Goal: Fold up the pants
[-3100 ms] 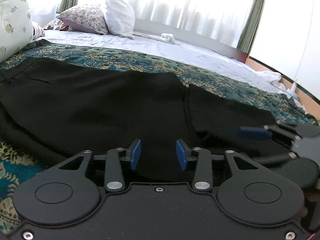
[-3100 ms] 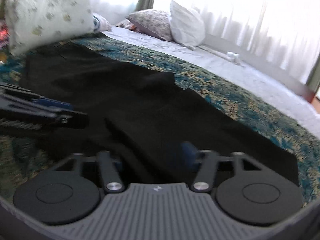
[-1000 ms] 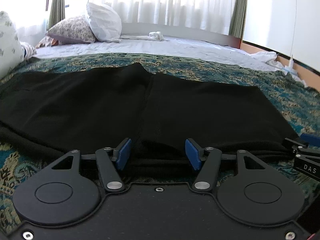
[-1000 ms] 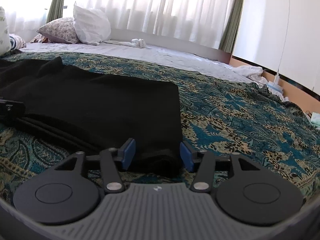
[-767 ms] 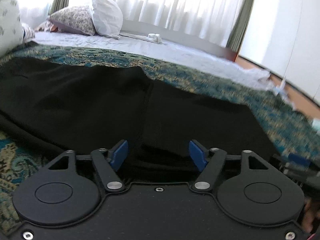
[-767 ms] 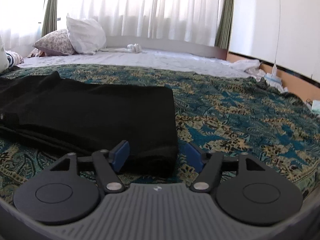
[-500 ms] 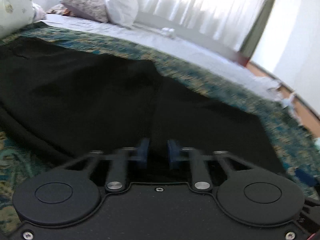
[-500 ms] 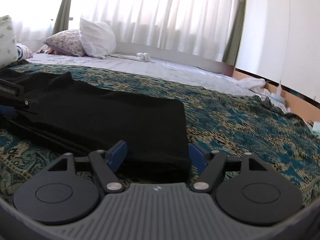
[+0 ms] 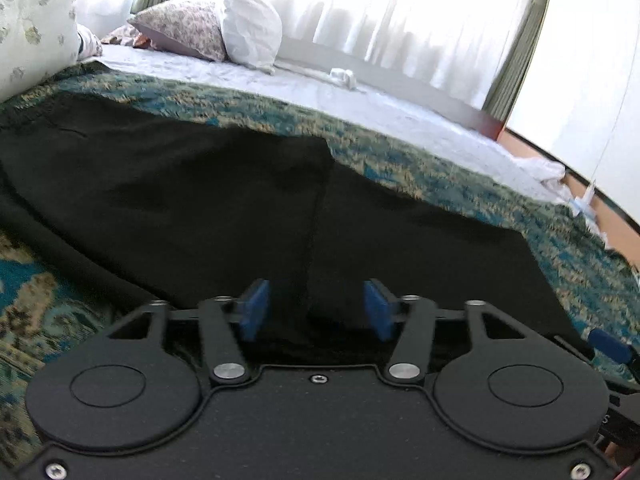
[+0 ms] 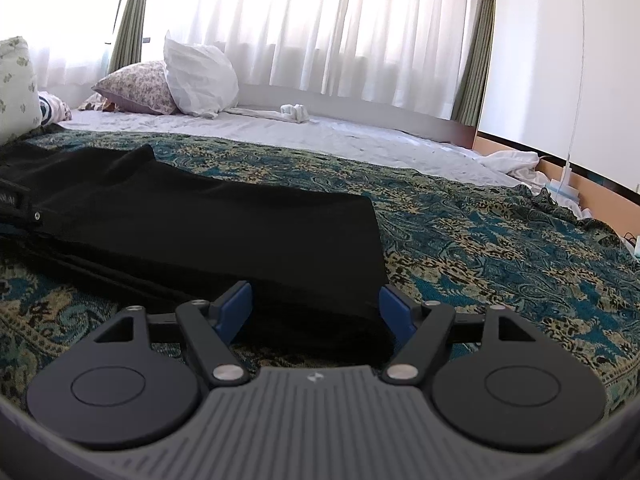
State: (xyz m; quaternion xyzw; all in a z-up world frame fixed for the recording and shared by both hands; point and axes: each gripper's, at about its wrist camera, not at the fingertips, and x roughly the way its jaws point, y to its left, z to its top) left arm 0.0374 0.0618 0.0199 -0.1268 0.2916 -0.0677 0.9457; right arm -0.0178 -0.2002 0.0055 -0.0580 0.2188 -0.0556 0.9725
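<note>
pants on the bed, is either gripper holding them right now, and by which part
Neither holds them. The black pants lie between the open jaws of the left gripper, just reopened, and of the right gripper at the leg end, unpinched.

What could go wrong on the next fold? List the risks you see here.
1. The left gripper, whose jaws have just been opening, stands over the black pants near the seam where layers overlap; a grab there might catch only the top layer.
2. The right gripper is open around the hem corner without pinching it, so that end could stay behind or slip out and skew the fold.
3. The patterned bedspread lies directly beneath and might get pinched too.
</note>
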